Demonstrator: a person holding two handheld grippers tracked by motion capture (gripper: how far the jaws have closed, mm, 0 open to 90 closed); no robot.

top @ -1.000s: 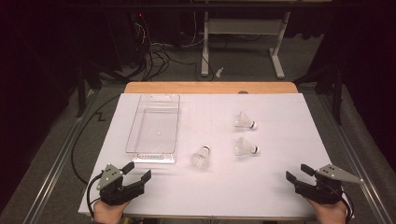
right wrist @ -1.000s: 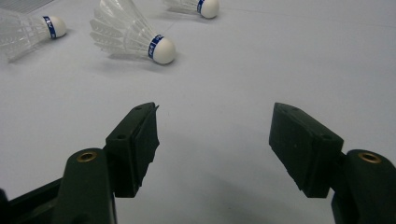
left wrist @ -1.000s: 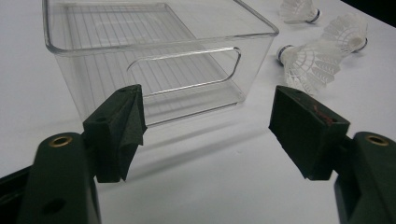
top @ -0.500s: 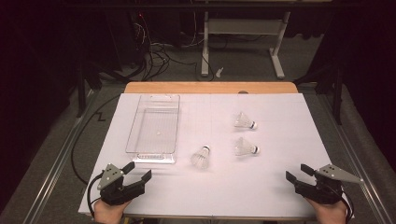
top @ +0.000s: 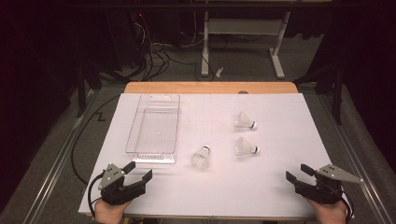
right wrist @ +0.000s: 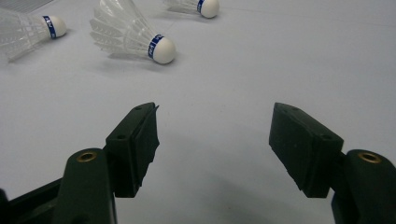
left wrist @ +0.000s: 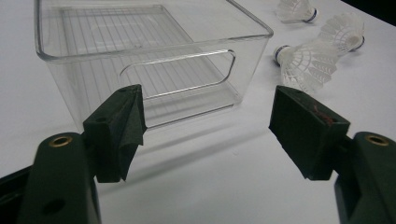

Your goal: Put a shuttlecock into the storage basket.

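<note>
Three white shuttlecocks lie on their sides on the white desk [top: 280, 196]. The nearest shuttlecock [top: 201, 157] is at centre, just right of the clear plastic bin's near end. The middle shuttlecock [top: 245, 147] is to its right. The far shuttlecock [top: 244, 121] lies beyond that.

Clear plastic bin [top: 154, 129]: left of centre, long side running near to far, nothing inside.

Left tongs [top: 138, 171]: near-left corner, jaws wide apart, holding nothing, facing the bin's near wall.

Right tongs [top: 296, 172]: near-right corner, jaws wide apart, holding nothing, well apart from the shuttlecocks.
</note>
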